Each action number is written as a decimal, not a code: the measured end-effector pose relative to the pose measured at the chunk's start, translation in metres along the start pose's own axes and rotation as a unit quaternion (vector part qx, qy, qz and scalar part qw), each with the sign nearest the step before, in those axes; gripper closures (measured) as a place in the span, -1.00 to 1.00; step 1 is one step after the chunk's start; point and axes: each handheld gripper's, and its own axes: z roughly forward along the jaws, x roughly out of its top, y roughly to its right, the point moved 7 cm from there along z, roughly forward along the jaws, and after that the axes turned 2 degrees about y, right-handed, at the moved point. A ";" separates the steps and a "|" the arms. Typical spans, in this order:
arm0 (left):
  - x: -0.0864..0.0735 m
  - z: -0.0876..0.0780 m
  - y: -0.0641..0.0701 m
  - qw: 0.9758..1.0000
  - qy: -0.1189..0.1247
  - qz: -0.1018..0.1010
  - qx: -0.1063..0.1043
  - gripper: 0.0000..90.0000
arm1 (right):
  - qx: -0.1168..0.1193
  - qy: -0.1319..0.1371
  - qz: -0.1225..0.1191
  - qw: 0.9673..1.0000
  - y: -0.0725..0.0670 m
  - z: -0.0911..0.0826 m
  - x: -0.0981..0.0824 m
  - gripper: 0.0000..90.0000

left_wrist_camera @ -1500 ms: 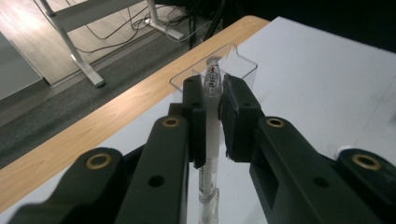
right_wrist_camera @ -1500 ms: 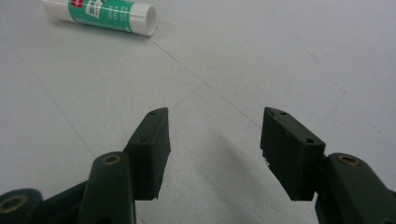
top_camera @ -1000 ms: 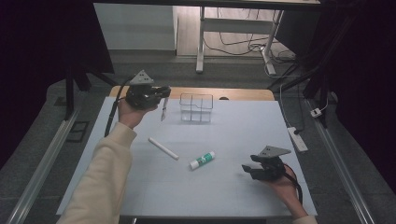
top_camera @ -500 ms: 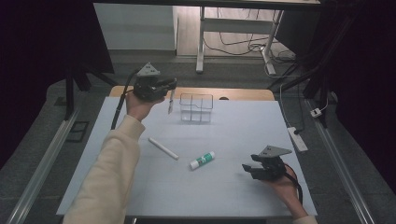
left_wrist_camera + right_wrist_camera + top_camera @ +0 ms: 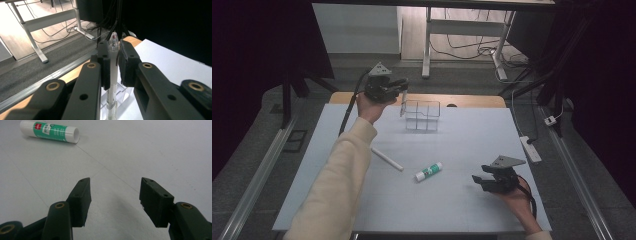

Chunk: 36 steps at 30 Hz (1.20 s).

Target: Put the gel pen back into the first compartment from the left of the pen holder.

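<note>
My left gripper (image 5: 401,88) has carried the pen (image 5: 403,104) toward the clear holder (image 5: 422,116) over the last second: earlier it hung to the left of the holder, now the pen dangles upright just at the holder's left wall, near the far edge of the table (image 5: 462,210). In the left gripper view the jaws are clamped tight on the pen (image 5: 113,60), which stands between the pads with its clear tip up and a small red mark inside it; the holder (image 5: 123,91) shows just below. I judge this puts me at the dropping step: the pen looks close to lined up, but I cannot tell whether its lower end is over a compartment or outside the wall, so I would nudge it further over before letting go. Moving right across the table, a white stick (image 5: 387,159) lies flat just beside my left sleeve, untouched, and next to it a glue stick (image 5: 428,171) with a green label lies on its side. In the right gripper view that glue stick (image 5: 50,131) shows a small red brand patch and fine print on the green, all too small for me to read. My right gripper (image 5: 482,181) rests near the table's right front, jaws spread wide with nothing between them, and has not shifted.
</note>
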 end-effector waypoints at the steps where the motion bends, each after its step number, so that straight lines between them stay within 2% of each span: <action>1: 0.001 0.002 0.000 1.000 0.001 0.000 0.000 0.78 | 0.000 0.001 0.001 1.000 0.000 0.000 0.000 -0.08; 11: 0.007 0.024 -0.003 1.000 0.016 0.000 0.015 0.78 | 0.000 0.000 -0.001 1.000 0.000 0.001 -0.001 -0.08; 18: 0.006 0.040 -0.008 1.000 0.015 -0.011 0.014 0.78 | 0.001 0.000 0.001 1.000 0.000 0.002 -0.001 -0.08; 36: 0.007 0.060 -0.018 0.999 0.017 -0.021 0.022 0.78 | 0.000 -0.002 0.001 1.000 0.000 0.002 -0.002 -0.08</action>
